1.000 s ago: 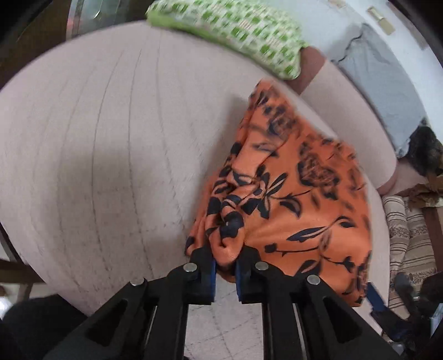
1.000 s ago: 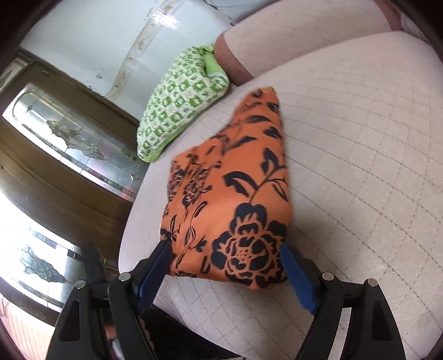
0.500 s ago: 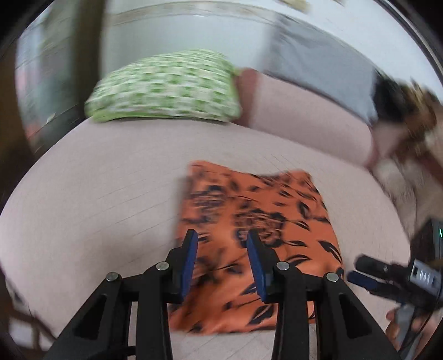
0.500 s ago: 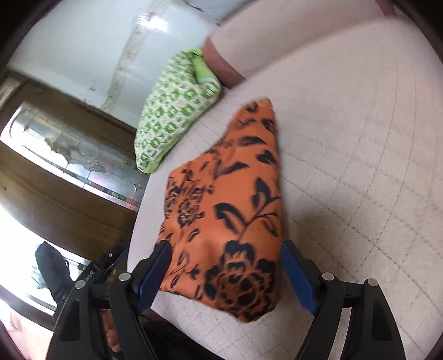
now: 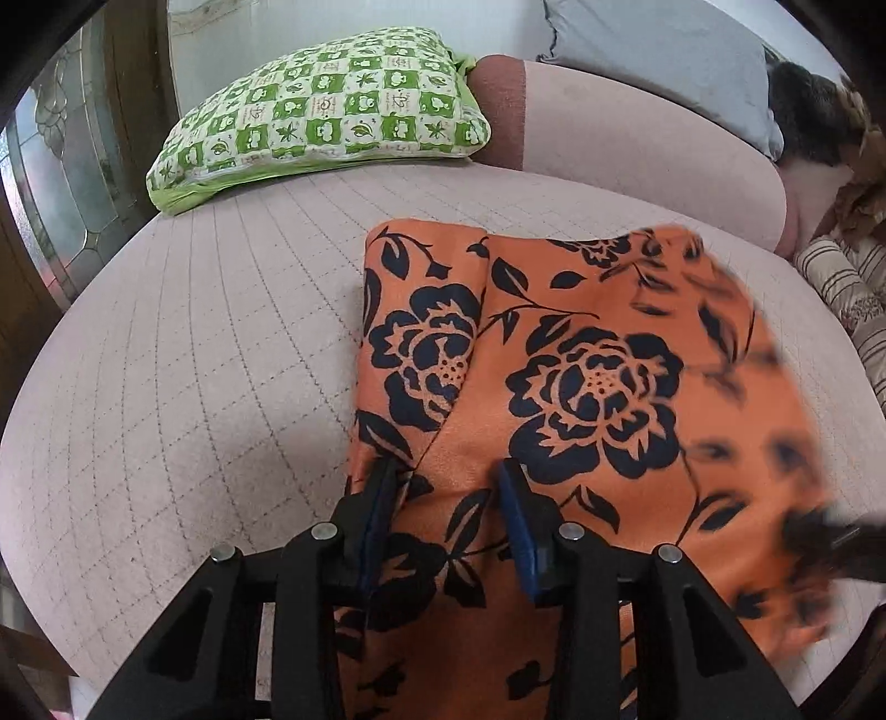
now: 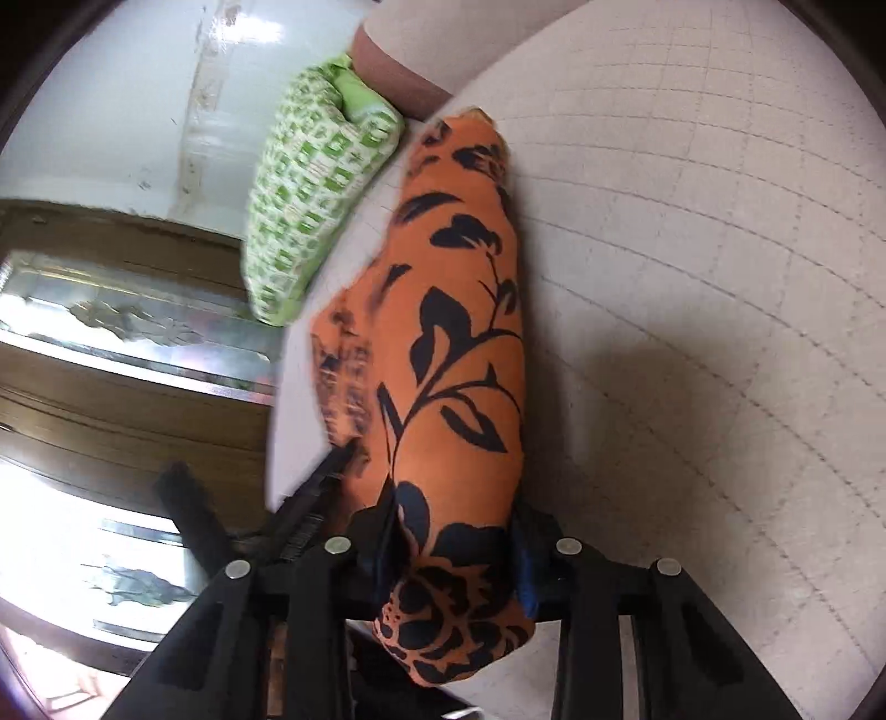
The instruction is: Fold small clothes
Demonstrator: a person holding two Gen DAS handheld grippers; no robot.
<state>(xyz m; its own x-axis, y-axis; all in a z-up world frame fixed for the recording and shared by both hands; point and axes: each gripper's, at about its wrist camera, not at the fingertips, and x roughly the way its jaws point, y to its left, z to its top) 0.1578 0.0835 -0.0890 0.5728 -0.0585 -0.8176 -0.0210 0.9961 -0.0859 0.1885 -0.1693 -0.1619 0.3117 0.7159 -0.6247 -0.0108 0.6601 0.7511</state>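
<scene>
An orange cloth with black flowers (image 5: 581, 376) lies folded on a pale quilted cushion (image 5: 194, 360). My left gripper (image 5: 447, 471) hovers over the cloth's near edge. Its jaws are opening a little, and the cloth lies under and between them without the pads pressing on it. In the right wrist view the cloth (image 6: 459, 332) runs away from me as a long bundle. My right gripper (image 6: 454, 507) is closing on the bundle's near end, which fills the gap between the pads. The cloth's right side is blurred in the left wrist view, where the right gripper (image 5: 819, 537) shows as a dark smear.
A green checked pillow (image 5: 332, 105) leans at the cushion's back left. A grey garment (image 5: 664, 50) hangs over the backrest. Striped fabric (image 5: 853, 282) lies at the right. A wooden door with glass panes (image 6: 111, 332) stands beyond the cushion's (image 6: 692, 277) left edge.
The left gripper let go of the bunched cloth, opened and rolled level, and the cloth now lies flat. The right jaws went from wide to closed on the cloth's end.
</scene>
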